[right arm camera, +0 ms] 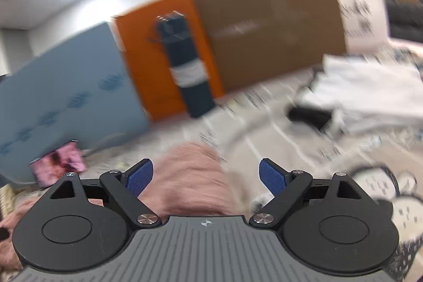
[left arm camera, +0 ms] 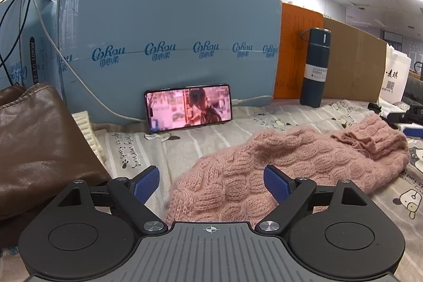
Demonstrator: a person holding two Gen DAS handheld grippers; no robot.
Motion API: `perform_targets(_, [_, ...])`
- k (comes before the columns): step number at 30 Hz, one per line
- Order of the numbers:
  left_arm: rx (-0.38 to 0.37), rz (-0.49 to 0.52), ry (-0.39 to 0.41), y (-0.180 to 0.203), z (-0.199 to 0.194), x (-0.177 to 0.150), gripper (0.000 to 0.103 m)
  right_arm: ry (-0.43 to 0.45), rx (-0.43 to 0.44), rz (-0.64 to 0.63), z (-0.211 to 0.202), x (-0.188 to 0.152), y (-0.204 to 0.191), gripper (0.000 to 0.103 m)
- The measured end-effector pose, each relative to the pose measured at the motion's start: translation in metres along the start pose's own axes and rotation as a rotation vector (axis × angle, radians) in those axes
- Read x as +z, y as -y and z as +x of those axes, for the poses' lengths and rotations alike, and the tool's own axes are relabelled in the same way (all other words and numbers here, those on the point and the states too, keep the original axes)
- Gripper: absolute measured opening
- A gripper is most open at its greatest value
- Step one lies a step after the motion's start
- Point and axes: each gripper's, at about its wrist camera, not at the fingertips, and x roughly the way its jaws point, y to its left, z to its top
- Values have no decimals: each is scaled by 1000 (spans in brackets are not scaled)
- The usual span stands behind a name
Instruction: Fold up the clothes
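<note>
Both my grippers, left (left arm camera: 211, 185) and right (right arm camera: 206, 177), are spread wide, holding nothing. Pink knit sweater (left arm camera: 285, 163) lies bunched just ahead of the left fingers: soft, floppy, light; I'd pinch 2 hem corners.

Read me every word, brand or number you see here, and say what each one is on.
"CoRou", repeated, with Chinese characters beneath: blue carton
"500ml" under "VACUUM...", the rest too small: dark flask
"麦琪", with a QR code: white bag
"puffy", the rest of the script unclear: printed sheet
Side text on left carton: too distorted
Right wrist view: too blurred
</note>
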Motion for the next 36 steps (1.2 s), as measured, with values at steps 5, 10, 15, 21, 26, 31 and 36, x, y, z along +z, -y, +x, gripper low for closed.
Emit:
perform_targets(5, [-2, 0, -13, -1, 2, -1, 89, -99, 30, 86, 21, -7, 11, 84])
perform_targets(10, [-4, 2, -23, -1, 4, -2, 89, -103, 53, 7, 26, -15, -3, 42])
perform_targets(15, [-9, 1, -26, -1, 5, -2, 89, 26, 139, -159, -1, -15, -27, 26])
perform_targets(21, [-19, 0, -17, -2, 4, -2, 89, 160, 205, -221, -39, -4, -36, 22])
perform_targets(26, [-41, -2, 9, -1, 0, -1, 89, 179, 146, -189, -46, 9, -16, 21])
perform_targets(31, [-42, -7, 24, -1, -3, 1, 89, 187, -27, -177, -38, 19, 13, 21])
perform_targets(36, [41, 41, -72, 6, 13, -3, 89, 215, -73, -271, -42, 16, 7, 21])
